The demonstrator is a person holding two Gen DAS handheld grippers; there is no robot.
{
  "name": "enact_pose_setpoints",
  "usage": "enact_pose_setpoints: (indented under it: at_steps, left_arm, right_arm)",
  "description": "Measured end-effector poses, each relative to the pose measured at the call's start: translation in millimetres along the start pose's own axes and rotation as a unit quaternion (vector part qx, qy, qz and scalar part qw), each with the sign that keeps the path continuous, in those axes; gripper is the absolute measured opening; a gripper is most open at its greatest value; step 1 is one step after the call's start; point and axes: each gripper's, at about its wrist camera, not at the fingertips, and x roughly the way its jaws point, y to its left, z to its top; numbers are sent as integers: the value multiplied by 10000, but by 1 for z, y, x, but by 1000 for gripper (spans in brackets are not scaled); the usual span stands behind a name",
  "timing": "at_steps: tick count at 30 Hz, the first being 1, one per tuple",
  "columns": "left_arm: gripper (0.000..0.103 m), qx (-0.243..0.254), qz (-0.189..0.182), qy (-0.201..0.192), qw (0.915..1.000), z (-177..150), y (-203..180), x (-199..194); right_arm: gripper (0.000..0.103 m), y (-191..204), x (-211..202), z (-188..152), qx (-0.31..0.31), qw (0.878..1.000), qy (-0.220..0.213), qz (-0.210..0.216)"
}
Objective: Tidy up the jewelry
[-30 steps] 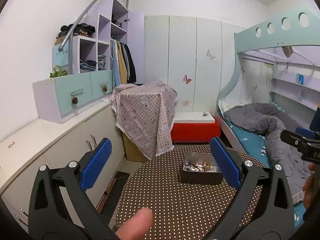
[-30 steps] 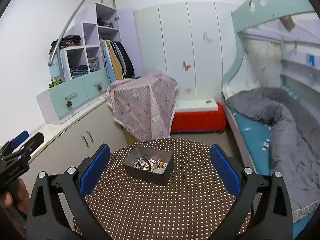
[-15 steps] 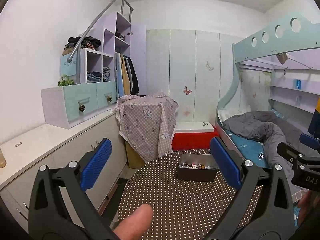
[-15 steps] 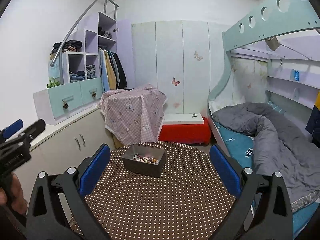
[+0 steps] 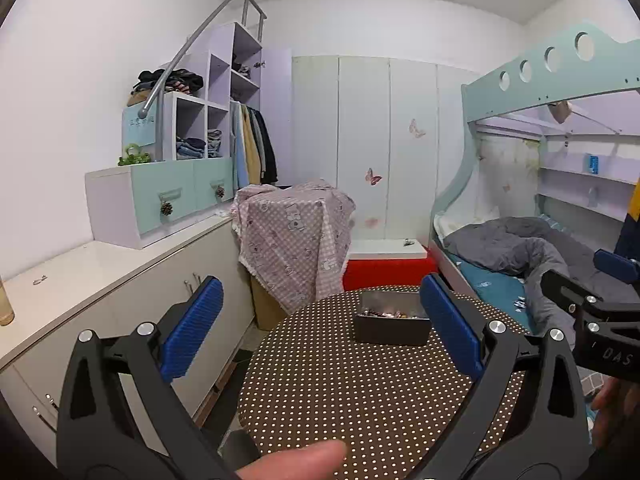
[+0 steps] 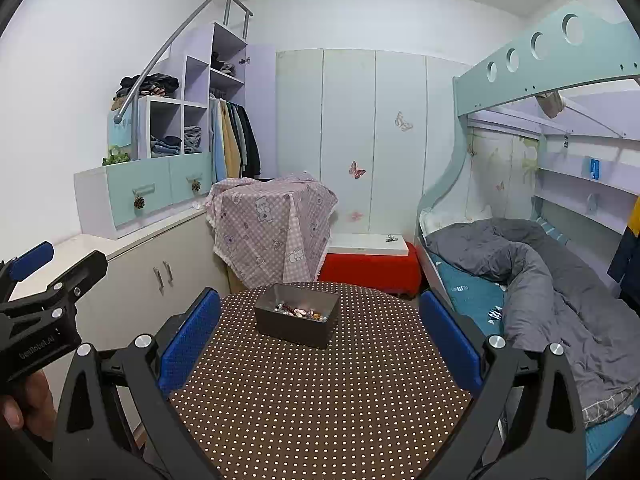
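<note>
A dark grey metal tin (image 6: 297, 320) with mixed jewelry (image 6: 298, 312) inside stands at the far side of a round brown table with white dots (image 6: 320, 392). It also shows in the left wrist view (image 5: 390, 322), partly behind my right finger. My left gripper (image 5: 320, 332) is open and empty, held above the table's near left. My right gripper (image 6: 318, 334) is open and empty, held above the table's near edge, well short of the tin. Each gripper shows at the edge of the other's view.
A white cabinet counter (image 5: 100, 264) runs along the left. A pink checked cloth covers a box (image 6: 276, 224) behind the table, beside a red bench (image 6: 370, 268). A bunk bed with a grey duvet (image 6: 540, 272) stands right.
Both grippers have risen and tilted upward, so the tin and table sit lower in view and more ceiling shows. Both stay open.
</note>
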Motion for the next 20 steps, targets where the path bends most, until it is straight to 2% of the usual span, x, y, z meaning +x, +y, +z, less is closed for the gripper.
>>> enact_pose_setpoints:
  at_steps: [10, 14, 20]
  left_arm:
    - [97, -70, -110, 20, 9999, -4, -3, -2]
    - [97, -47, 38, 8, 10000, -6, -3, -2]
    - [97, -116, 67, 47, 9999, -5, -1, -1]
  right_arm:
    - [96, 7, 2, -6, -59, 9999, 108, 72]
    - [96, 7, 0, -6, -50, 9999, 98, 73]
    - [96, 8, 0, -6, -46, 9999, 104, 82]
